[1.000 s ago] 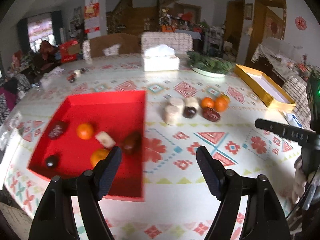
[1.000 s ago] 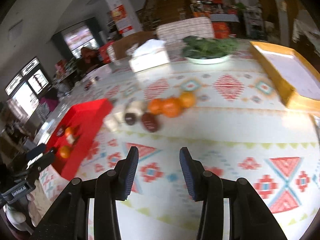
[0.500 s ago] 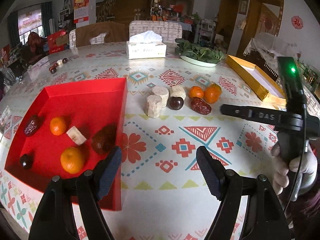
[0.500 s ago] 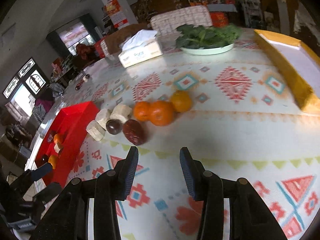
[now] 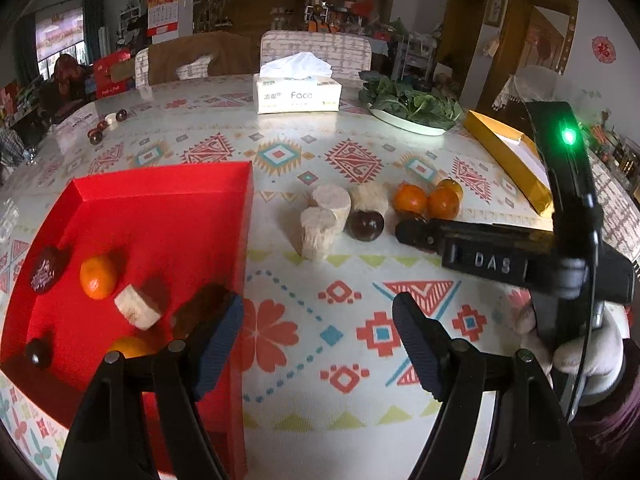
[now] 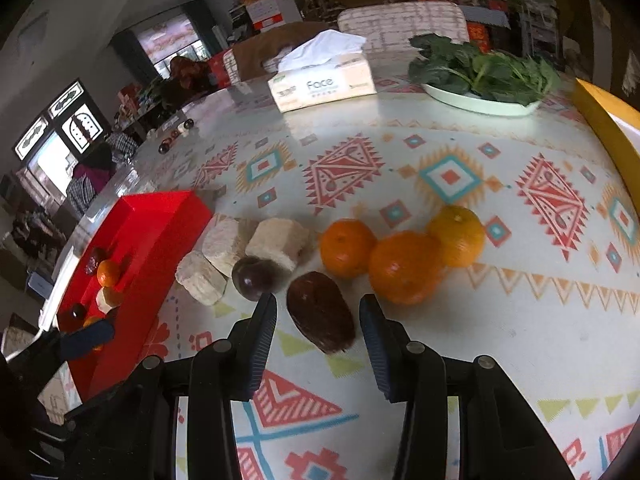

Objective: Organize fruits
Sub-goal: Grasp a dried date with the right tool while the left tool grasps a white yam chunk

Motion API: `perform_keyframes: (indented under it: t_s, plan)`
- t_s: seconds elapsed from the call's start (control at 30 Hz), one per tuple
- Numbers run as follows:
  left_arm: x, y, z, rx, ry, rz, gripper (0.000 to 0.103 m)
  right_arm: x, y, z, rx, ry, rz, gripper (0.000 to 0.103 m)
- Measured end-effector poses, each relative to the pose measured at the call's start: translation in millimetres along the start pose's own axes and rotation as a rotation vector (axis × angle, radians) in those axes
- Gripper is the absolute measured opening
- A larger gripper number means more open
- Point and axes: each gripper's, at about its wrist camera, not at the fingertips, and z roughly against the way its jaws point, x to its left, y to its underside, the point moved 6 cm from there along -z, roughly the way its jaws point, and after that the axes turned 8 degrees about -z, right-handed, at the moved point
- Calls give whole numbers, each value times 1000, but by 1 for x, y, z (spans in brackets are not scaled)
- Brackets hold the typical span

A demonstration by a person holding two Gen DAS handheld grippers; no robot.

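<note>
tablecloth [image 5: 320, 344]: glossy, smooth | red tray [image 5: 160, 216]: matt card | date [image 6: 320, 312]: wrinkled

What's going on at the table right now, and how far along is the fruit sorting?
A person with a handheld gripper in each hand is sorting fruit into the red tray, which already holds several pieces. The right gripper sits around the large dark date, jaws open on either side and not clamped. The left gripper hangs open and empty by the tray's edge. Three oranges, a dark plum and pale chunks wait on the tablecloth.
</note>
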Motion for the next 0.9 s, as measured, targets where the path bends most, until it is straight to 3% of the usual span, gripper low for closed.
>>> perform_keyframes:
  t_s: [0.33,0.4,0.47,0.8,0.9]
  plan:
    - [-11,-5,-14,11,30,-20,77,2,1,0,-6,14,28,47]
    - [-12,-5,-18,21,21,-24,77,2,1,-1,-11,32,36,37]
    - [-14,-6,-23,34,20,-26,77,1,0,0,-12,32,31,34]
    - [-7,-27,-54,56,-11,-53,77,-14,1,11,-34,19,-28,32]
    - [-2,-31,-62,60,-11,-35,72,-14,2,11,-31,15,-36,32]
